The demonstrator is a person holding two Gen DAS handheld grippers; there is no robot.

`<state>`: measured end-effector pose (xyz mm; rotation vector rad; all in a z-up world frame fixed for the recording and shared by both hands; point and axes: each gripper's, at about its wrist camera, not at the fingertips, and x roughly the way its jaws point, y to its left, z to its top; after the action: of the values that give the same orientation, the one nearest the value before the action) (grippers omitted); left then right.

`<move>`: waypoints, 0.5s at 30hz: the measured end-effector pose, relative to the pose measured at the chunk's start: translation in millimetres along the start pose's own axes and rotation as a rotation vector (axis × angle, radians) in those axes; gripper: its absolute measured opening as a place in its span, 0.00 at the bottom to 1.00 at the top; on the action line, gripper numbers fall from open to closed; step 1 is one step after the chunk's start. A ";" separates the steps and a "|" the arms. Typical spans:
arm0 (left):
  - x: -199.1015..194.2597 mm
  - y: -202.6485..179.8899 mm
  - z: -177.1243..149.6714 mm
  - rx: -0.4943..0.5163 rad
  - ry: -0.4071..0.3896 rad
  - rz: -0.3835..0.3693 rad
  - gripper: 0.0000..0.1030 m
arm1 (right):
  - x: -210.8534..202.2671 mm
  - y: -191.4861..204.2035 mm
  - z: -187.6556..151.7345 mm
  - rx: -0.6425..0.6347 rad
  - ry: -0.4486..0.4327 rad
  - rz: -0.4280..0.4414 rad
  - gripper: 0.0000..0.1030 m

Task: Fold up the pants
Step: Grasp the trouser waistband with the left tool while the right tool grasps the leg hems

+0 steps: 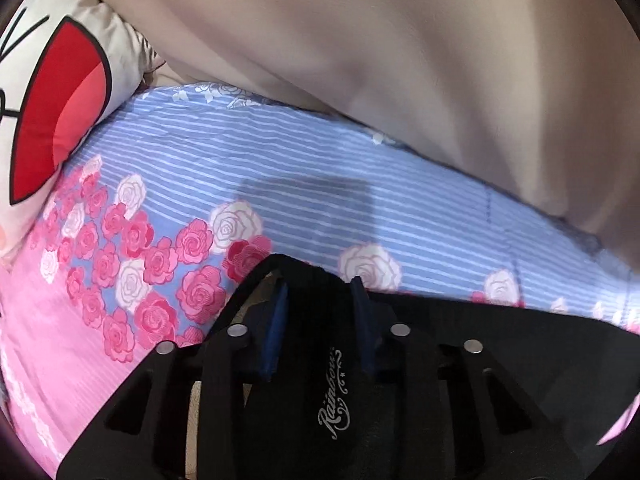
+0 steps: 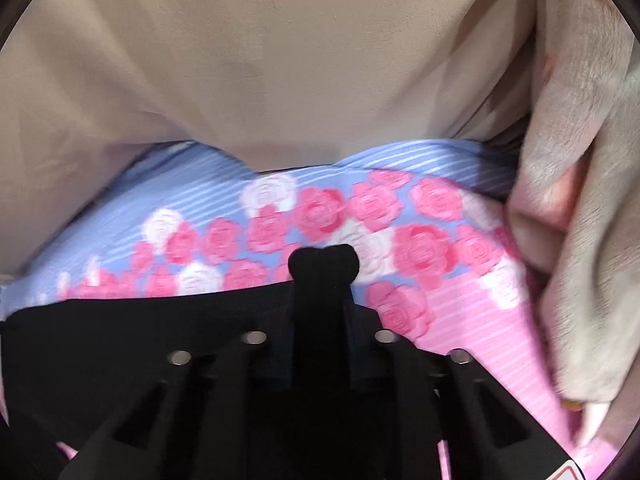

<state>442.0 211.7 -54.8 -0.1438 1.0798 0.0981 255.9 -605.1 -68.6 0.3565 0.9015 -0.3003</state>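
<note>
The black pants [image 1: 332, 360] hang bunched in both claws, their fabric dark and matte with a silver "Rainbow" script label near the waist. The left gripper [image 1: 320, 292] is closed on a fold of the pants, and the right gripper [image 2: 323, 270] pinches another bunched bit of them. The cloth spans low over the rose-printed bedsheet [image 1: 280, 200], blue-striped then pink. Beyond the sheet rises a beige cover [image 2: 280, 60]; left of it lies a cartoon pillow [image 1: 60, 112], right a fuzzy blanket [image 2: 580, 200].
</note>
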 end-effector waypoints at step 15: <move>-86.0 13.5 -14.8 -0.021 -0.097 -0.063 0.00 | -83.1 11.9 -15.3 -0.016 -0.129 0.052 0.12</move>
<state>386.8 221.7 13.3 -0.1900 0.9773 0.0588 201.1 -579.3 -8.5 0.3413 0.7660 -0.2651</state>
